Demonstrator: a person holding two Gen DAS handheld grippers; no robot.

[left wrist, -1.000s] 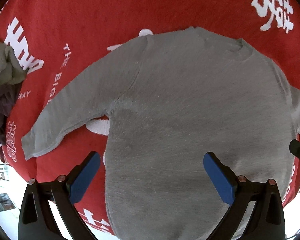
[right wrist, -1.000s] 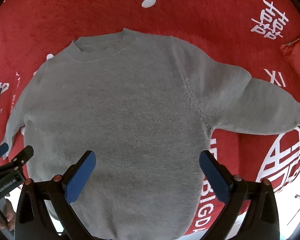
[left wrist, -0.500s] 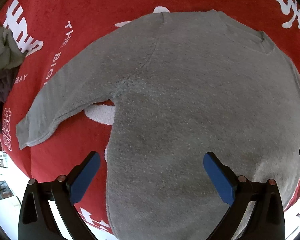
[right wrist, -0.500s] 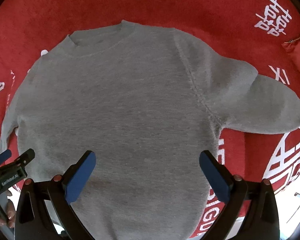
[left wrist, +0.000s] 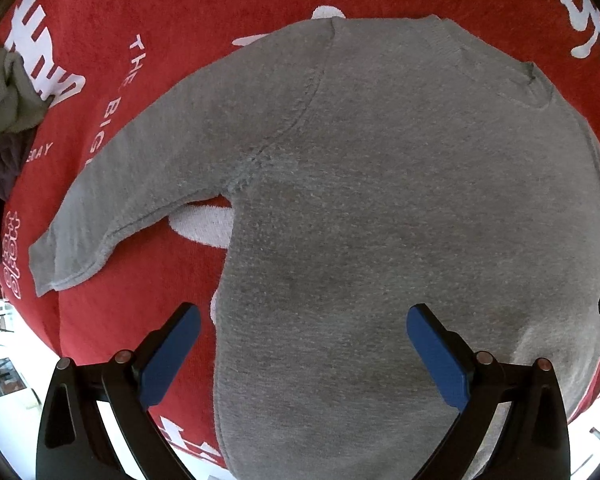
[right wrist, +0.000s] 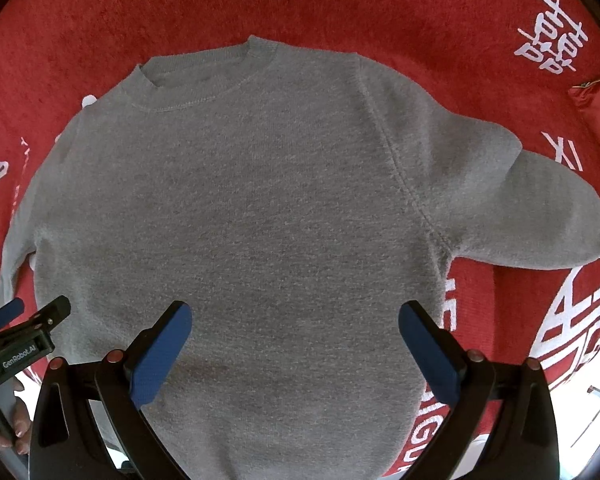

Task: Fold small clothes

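Grey sweater (left wrist: 380,208) spread flat, front up, on a red blanket (left wrist: 180,12) printed with white characters and lettering; collar (right wrist: 204,80) at the far end, hem nearest both cameras. Left sleeve (left wrist: 132,196) stretched out and angled down toward the near left, cuff resting on the red cloth. Right sleeve (right wrist: 512,208) extended to the right, with a fold partway along so that the outer part lay under the upper part. White patch of print visible in the gap between left sleeve and body.

Left gripper (left wrist: 300,344) poised over the lower left part of the sweater, blue-padded fingers (left wrist: 168,356) wide apart, nothing between them, left pad over red cloth and right pad over grey knit. Whether touching the fabric or just above it: could not tell. Right gripper (right wrist: 296,340) placed likewise over the lower middle of the sweater, fingers (right wrist: 160,354) spread wide, empty, both pads over grey knit.

Left gripper also seen at the left edge of the right wrist view, with fingertips of a hand (right wrist: 18,428) just below it. Heap of other clothes (left wrist: 4,120), pale green and dark purple, bunched at the far left edge of the blanket, well apart from the sweater
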